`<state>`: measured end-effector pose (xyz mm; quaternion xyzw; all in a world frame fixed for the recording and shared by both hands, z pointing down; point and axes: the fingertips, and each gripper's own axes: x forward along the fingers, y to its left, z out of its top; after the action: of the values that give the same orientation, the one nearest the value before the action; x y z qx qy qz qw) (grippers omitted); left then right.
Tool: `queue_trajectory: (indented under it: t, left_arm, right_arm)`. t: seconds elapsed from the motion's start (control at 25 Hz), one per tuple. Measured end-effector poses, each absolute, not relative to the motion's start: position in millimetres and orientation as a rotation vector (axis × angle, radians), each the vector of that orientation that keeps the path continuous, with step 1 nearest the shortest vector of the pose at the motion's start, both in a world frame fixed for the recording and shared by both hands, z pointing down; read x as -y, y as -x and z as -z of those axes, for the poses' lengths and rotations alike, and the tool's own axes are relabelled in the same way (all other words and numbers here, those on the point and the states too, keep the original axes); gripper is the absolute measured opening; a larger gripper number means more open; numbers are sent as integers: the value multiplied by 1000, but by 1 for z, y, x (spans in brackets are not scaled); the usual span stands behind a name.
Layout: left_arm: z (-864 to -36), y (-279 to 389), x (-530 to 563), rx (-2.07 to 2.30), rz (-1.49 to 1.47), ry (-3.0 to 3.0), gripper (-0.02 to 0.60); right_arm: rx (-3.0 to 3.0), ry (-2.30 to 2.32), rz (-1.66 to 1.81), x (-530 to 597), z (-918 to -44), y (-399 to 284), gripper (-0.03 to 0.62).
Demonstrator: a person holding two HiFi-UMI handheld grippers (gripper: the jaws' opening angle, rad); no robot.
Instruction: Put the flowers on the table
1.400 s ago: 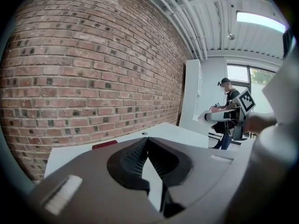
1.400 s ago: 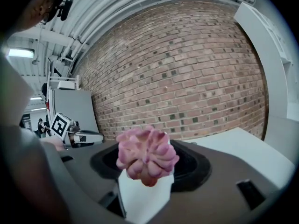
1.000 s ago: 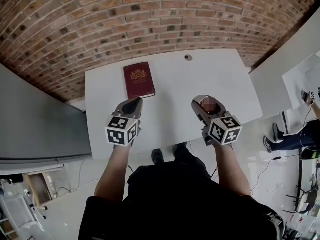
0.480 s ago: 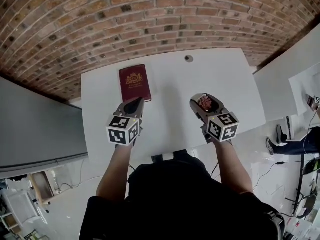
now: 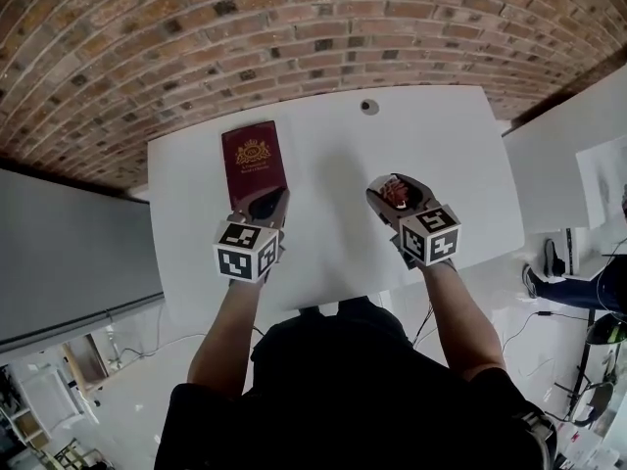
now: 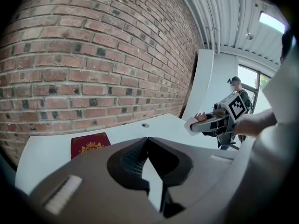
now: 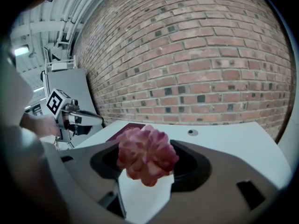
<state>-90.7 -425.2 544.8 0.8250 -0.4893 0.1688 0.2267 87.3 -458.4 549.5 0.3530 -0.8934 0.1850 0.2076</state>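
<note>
A pink flower [image 7: 147, 155] sits between the jaws of my right gripper [image 7: 149, 147], which is shut on it. In the head view the flower [image 5: 398, 194] and right gripper [image 5: 394, 186] hang over the right half of the white table [image 5: 333, 145]. My left gripper [image 5: 266, 204] is over the left half, its tip at the near edge of a dark red book [image 5: 252, 160]. Its jaws meet at the tip with nothing between them [image 6: 148, 141]. The left gripper view also shows the right gripper [image 6: 202, 123] off to the right.
The book [image 6: 89, 146] lies flat near the brick wall [image 5: 294, 27]. A small round grommet [image 5: 368, 107] is set in the table's far edge. Another white table [image 5: 558, 145] stands to the right, a grey panel [image 5: 69, 243] to the left. A person [image 5: 588, 282] stands at far right.
Both grippers have moved forward and down over the table. The left one's tip now reaches the book's near edge. The flower stays in the right gripper.
</note>
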Motion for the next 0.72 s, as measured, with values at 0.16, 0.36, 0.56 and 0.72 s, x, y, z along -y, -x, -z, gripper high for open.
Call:
queue_trajectory:
  t: [0.16, 0.36, 0.56, 0.72]
  left_arm:
    - [-555, 86, 436, 1337, -479, -2264, 12]
    - [-564, 81, 442, 1330, -479, -2247, 12]
    - [-569, 82, 444, 1343, -478, -2223, 11]
    - [-571, 87, 444, 1363, -472, -2199, 12]
  right_arm:
    - [2463, -936, -522, 469, -568, -84, 256]
    - [2429, -859, -527, 476, -591, -77, 256]
    - [2383, -791, -518, 484, -614, -72, 256]
    - [2332, -738, -508, 489, -635, -71, 256]
